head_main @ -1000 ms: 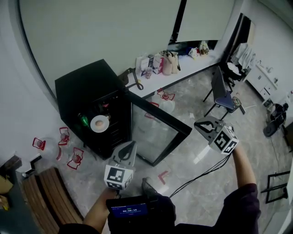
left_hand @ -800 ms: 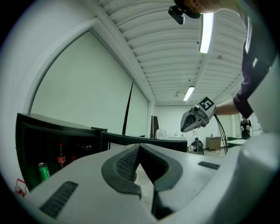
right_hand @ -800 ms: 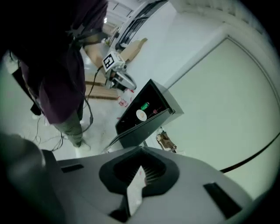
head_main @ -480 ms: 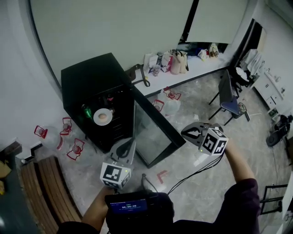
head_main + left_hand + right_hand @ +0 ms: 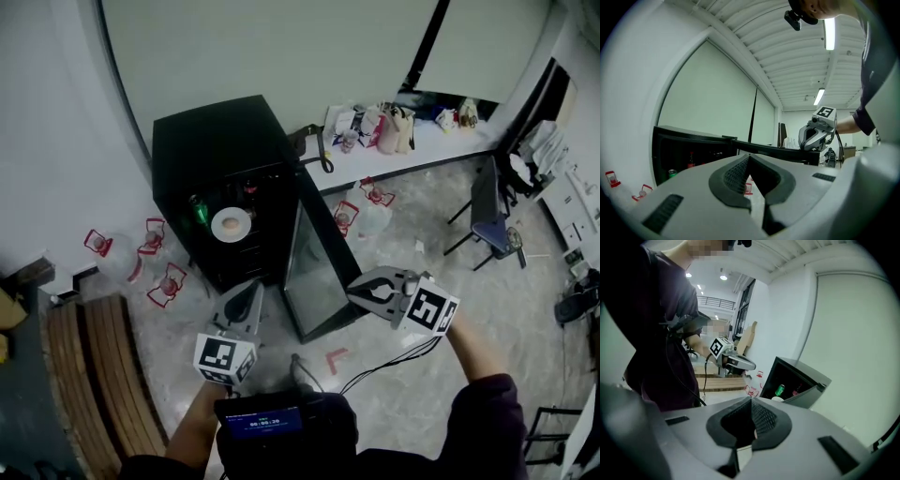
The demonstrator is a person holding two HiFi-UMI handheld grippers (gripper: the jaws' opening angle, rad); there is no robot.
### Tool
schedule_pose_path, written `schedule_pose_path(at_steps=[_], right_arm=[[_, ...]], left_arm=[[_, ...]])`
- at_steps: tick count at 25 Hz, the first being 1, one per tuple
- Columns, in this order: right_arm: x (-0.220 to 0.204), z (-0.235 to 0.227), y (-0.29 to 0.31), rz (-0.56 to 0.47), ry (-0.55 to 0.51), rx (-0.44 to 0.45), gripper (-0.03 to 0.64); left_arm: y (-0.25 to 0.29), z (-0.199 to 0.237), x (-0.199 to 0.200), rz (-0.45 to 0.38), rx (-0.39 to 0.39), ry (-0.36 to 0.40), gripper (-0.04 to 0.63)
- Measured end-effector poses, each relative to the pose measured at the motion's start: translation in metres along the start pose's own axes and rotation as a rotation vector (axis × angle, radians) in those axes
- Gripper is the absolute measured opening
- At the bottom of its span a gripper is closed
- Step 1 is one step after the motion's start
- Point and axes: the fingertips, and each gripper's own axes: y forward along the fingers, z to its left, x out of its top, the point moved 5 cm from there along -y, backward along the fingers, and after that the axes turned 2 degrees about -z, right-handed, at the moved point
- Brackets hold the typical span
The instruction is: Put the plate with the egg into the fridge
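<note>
Looking steeply down, the head view shows a black fridge (image 5: 211, 150) at 11 o'clock, its glass door (image 5: 314, 272) swung out toward 6 o'clock. The plate (image 5: 231, 224) with the egg (image 5: 232, 226) sits on a shelf inside, at 4 o'clock of a green can (image 5: 199, 208). The placing looks done, so the step in hand is probably shutting the door.

The left gripper (image 5: 251, 300) hangs at the door's 8 o'clock. Its jaws are pressed together with nothing between them. The right gripper (image 5: 364, 292) is just beside the door's outer corner, jaws likewise together and empty. Whether it touches the door cannot be told.

To do this well, the closed right jaws should press on the door's outer face near the free edge, far from the hinge. They should sweep it steadily toward 11 o'clock and slow before it seats, so the plate and egg are not jolted. The left gripper and the trailing cable (image 5: 394, 361) should be kept out of the narrowing gap.

Only the head view shows the egg and the door's angle over the floor. The left gripper view shows the door's top edge side-on with the right gripper beside its far end, but not the plate. The right gripper view looks into the open fridge, with the can and a pale plate rim showing past the door.
</note>
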Motion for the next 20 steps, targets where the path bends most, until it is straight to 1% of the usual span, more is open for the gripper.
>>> schedule_pose_path(at_steps=[3,6,10,14,20], right_arm=[[0.01,0.006,0.012,-0.023,-0.043,0.01,0.006],[0.02,0.012,0.023,-0.073,-0.034,0.032,0.006],[0.037,0.021,0.044,-0.147,-0.054,0.051,0.006],[0.052,0.025,0.063,-0.258,0.01,0.042,0.006],[0.056,0.031,0.084,-0.33,0.072,0.05,0.006]], left_arm=[[-0.01,0.008,0.0,-0.003,0.033,0.0,0.008],[-0.017,0.012,0.0,-0.002,0.055,-0.002,0.008],[-0.024,0.015,0.001,-0.011,0.071,0.008,0.008],[-0.029,0.016,0.004,-0.016,0.076,0.021,0.008],[-0.038,0.02,0.01,-0.028,0.081,0.052,0.008]])
